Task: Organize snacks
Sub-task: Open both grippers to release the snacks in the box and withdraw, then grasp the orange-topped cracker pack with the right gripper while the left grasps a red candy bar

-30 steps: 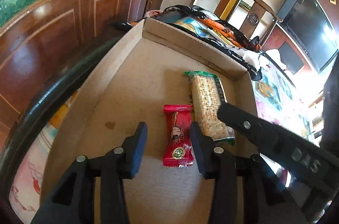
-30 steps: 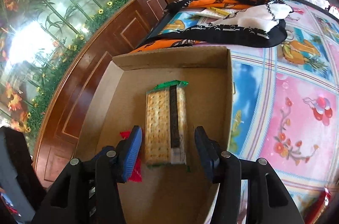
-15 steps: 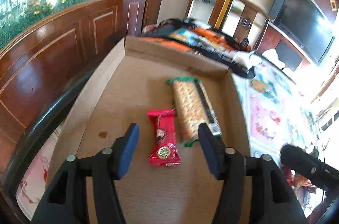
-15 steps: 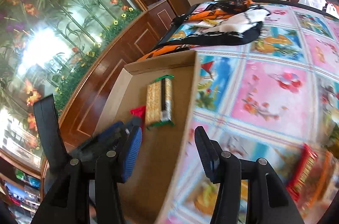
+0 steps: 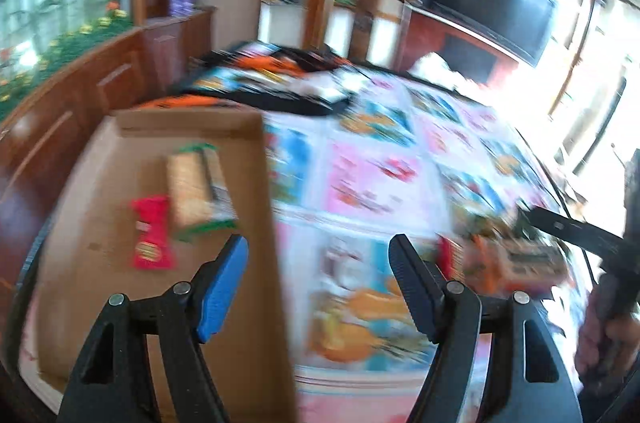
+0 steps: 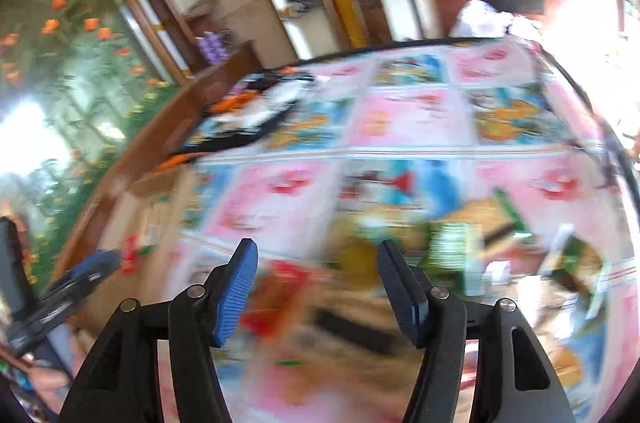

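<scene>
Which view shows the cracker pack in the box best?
The left wrist view: the cracker pack lies whole in the cardboard box beside the red snack. In the right wrist view it is only a blur at the left edge.

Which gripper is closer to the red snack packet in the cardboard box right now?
Left. The left gripper hangs over the cardboard box's right wall, jaws opening and empty, with the red snack packet just ahead-left. The right gripper, also opening and empty, is out over the blurred snack pile.

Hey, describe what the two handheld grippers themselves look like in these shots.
Both the left gripper and right gripper have black plastic arms with triangular cutouts and silver pivot rivets. Their ribbed finger pads are blue. No cables or sleeves are clearly visible.
</scene>
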The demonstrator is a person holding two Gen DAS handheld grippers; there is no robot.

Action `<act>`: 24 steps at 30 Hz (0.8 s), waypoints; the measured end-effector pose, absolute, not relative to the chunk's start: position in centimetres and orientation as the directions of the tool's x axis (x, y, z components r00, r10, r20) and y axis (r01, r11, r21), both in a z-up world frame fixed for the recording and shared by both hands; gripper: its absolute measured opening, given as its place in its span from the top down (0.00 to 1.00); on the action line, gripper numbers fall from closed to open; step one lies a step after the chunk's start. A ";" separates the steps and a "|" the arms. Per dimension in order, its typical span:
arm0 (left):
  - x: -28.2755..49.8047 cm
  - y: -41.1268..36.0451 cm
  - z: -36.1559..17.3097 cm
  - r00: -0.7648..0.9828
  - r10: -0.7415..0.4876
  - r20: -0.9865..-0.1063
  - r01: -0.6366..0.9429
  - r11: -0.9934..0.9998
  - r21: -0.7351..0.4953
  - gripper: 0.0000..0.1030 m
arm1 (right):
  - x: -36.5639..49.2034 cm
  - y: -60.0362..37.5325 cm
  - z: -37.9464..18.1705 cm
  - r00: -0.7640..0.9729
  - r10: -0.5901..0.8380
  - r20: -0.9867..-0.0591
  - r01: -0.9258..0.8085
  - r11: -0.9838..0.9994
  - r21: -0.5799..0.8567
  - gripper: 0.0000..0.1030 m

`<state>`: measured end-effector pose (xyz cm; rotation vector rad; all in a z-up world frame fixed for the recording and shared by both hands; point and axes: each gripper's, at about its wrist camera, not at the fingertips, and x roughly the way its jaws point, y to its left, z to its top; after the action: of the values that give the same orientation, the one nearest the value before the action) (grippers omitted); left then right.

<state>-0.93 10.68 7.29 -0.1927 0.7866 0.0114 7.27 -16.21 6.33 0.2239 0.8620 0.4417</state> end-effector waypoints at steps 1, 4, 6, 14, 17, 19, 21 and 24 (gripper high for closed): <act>-0.8 10.2 7.0 0.701 -0.073 -0.710 -0.070 0.983 -0.170 0.30 | 7.6 -17.2 5.6 0.544 0.468 -0.696 -0.271 0.883 0.383 0.36; -0.6 8.9 6.4 0.678 -0.097 -0.729 -0.044 0.984 -0.171 0.30 | 6.8 -18.1 4.6 0.488 0.524 -0.698 -0.298 0.852 0.430 0.36; -0.6 8.6 6.3 0.672 -0.096 -0.734 -0.043 0.985 -0.168 0.30 | 5.3 -17.4 4.5 0.434 0.569 -0.699 -0.371 0.820 0.437 0.35; 0.2 8.1 6.0 0.661 -0.088 -0.745 -0.052 0.985 -0.163 0.30 | 1.2 -13.7 4.6 0.367 0.562 -0.741 -0.523 0.784 0.335 0.26; 0.3 8.2 5.8 0.657 -0.087 -0.749 -0.056 0.985 -0.163 0.30 | 1.6 -12.6 3.8 0.364 0.504 -0.783 -0.494 0.818 0.296 0.24; 0.4 8.3 5.6 0.653 -0.087 -0.752 -0.057 0.985 -0.164 0.30 | 2.0 -12.3 3.2 0.364 0.481 -0.797 -0.490 0.827 0.276 0.24; 0.6 8.2 5.4 0.648 -0.090 -0.756 -0.054 0.985 -0.164 0.30 | 2.0 -11.7 2.7 0.359 0.464 -0.810 -0.487 0.833 0.261 0.24; 0.9 7.5 5.1 0.635 -0.099 -0.766 -0.035 0.987 -0.157 0.30 | 1.9 -10.8 2.1 0.396 0.379 -0.837 -0.467 0.868 0.172 0.40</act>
<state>0.94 7.51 5.11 -0.1624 0.8830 -0.0371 1.86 -10.80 2.09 -0.0958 1.0330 0.5366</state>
